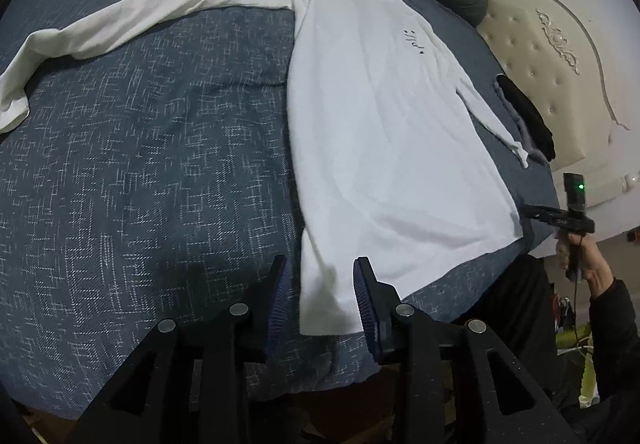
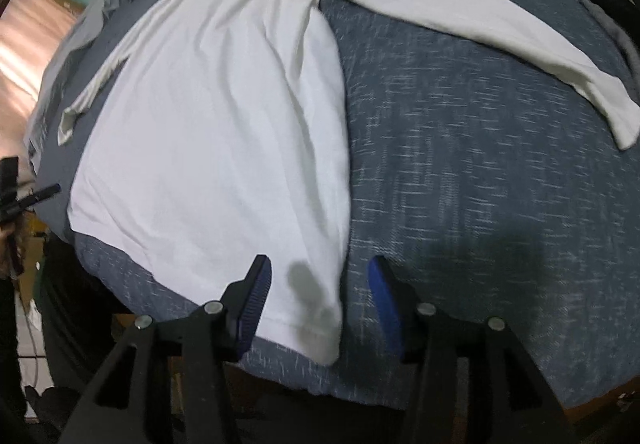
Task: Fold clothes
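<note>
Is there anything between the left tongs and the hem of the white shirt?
Nothing visible is in the way. The left tongs are open directly over the hem corner of the white shirt, which lies flat on the blue bedspread. The dark clothes lie farther away.

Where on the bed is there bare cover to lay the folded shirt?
Bare blue cover lies between the shirt body and its outstretched sleeve; likewise on the other side. It is crowded by the headboard, with dark clothes.
</note>
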`<act>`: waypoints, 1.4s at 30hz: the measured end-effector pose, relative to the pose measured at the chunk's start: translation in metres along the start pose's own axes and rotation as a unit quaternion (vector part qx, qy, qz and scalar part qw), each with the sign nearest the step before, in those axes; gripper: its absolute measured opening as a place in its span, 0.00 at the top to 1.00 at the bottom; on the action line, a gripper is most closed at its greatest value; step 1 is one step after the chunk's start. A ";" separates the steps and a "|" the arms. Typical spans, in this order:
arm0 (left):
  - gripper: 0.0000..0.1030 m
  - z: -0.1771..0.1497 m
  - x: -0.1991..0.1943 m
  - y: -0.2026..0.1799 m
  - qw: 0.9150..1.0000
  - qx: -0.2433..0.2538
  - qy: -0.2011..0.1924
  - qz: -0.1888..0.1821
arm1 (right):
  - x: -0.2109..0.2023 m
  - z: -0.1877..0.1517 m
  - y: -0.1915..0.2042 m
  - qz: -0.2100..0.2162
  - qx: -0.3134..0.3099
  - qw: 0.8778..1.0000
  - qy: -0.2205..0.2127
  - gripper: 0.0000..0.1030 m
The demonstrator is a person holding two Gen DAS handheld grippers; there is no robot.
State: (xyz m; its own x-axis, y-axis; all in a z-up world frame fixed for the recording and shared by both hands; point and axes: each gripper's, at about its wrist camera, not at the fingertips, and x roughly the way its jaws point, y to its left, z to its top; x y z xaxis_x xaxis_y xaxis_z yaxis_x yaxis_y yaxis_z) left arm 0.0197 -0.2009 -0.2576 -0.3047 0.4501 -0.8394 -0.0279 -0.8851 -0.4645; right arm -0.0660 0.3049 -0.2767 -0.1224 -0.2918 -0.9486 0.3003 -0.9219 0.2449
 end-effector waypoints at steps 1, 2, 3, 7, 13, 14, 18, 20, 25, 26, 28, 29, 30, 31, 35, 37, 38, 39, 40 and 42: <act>0.64 0.000 0.000 0.000 1.000 -0.001 0.000 0.001 | 0.003 0.000 0.001 -0.008 -0.004 1.000 0.001 0.64; 0.63 0.000 0.000 0.001 1.000 -0.001 0.000 0.002 | 0.006 0.001 0.000 -0.012 -0.004 1.000 0.001 0.71; 0.63 0.000 -0.001 0.001 1.000 -0.002 0.001 0.003 | 0.008 0.000 -0.002 -0.013 -0.002 1.000 0.001 0.83; 0.62 0.000 -0.003 0.005 1.000 -0.006 -0.001 0.005 | -0.003 -0.003 -0.011 -0.009 0.007 1.000 -0.025 0.98; 0.59 0.000 -0.001 0.012 1.000 -0.013 0.003 0.009 | -0.034 -0.012 -0.032 0.008 0.031 0.997 -0.073 0.98; 0.59 -0.001 0.001 0.012 1.000 -0.013 0.004 0.008 | -0.037 -0.014 -0.034 0.007 0.033 0.996 -0.079 0.98; 0.59 -0.003 0.011 0.009 1.000 -0.009 0.014 0.007 | -0.049 -0.018 -0.040 0.014 0.058 0.993 -0.102 0.98; 0.59 -0.004 0.018 0.004 1.000 -0.002 0.023 0.009 | -0.049 -0.019 -0.045 0.017 0.069 0.992 -0.101 0.98; 0.59 -0.004 0.035 -0.010 0.999 0.011 0.036 -0.001 | -0.048 -0.020 -0.051 0.009 0.075 0.992 -0.102 0.98; 0.59 -0.005 0.037 -0.013 0.999 0.013 0.036 -0.005 | -0.049 -0.019 -0.053 0.011 0.079 0.991 -0.104 0.98; 0.59 -0.005 0.042 -0.017 0.999 0.021 0.039 -0.004 | -0.051 -0.020 -0.053 0.011 0.078 0.991 -0.104 0.98; 0.59 -0.005 0.045 -0.018 0.999 0.025 0.041 0.000 | -0.052 -0.021 -0.052 0.011 0.077 0.992 -0.103 0.98; 0.60 -0.006 0.047 -0.019 0.999 0.028 0.043 0.003 | -0.053 -0.021 -0.051 0.011 0.075 0.992 -0.103 0.98; 0.61 -0.006 0.050 -0.020 0.998 0.032 0.044 0.007 | -0.054 -0.021 -0.050 0.011 0.073 0.992 -0.104 0.98; 0.98 -0.010 0.054 -0.025 0.998 0.042 0.046 -0.002 | -0.060 -0.022 -0.047 0.017 0.070 0.991 -0.110 0.98; 0.99 -0.012 0.047 -0.031 0.998 0.053 0.043 -0.006 | -0.067 -0.022 -0.045 0.021 0.068 0.991 -0.116 0.98; 0.99 -0.014 0.039 -0.034 0.997 0.059 0.041 -0.007 | -0.071 -0.022 -0.044 0.023 0.065 0.990 -0.120 0.98; 0.99 -0.016 0.031 -0.036 0.997 0.065 0.039 -0.009 | -0.076 -0.022 -0.043 0.025 0.063 0.990 -0.124 0.98; 0.99 -0.018 0.023 -0.039 0.997 0.071 0.037 -0.010 | -0.079 -0.022 -0.042 0.025 0.061 0.990 -0.128 0.98; 0.99 -0.023 0.006 -0.038 0.997 0.073 0.033 -0.014 | -0.085 -0.022 -0.040 0.028 0.059 0.989 -0.133 0.98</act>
State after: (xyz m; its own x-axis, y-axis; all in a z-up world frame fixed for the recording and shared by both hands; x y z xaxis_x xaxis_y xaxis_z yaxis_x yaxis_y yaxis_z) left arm 0.0406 -0.1618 -0.2511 -0.2389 0.4776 -0.8455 -0.1743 -0.8777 -0.4465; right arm -0.0469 0.3722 -0.2103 -0.3586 -0.3856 -0.8501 0.2039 -0.9211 0.3318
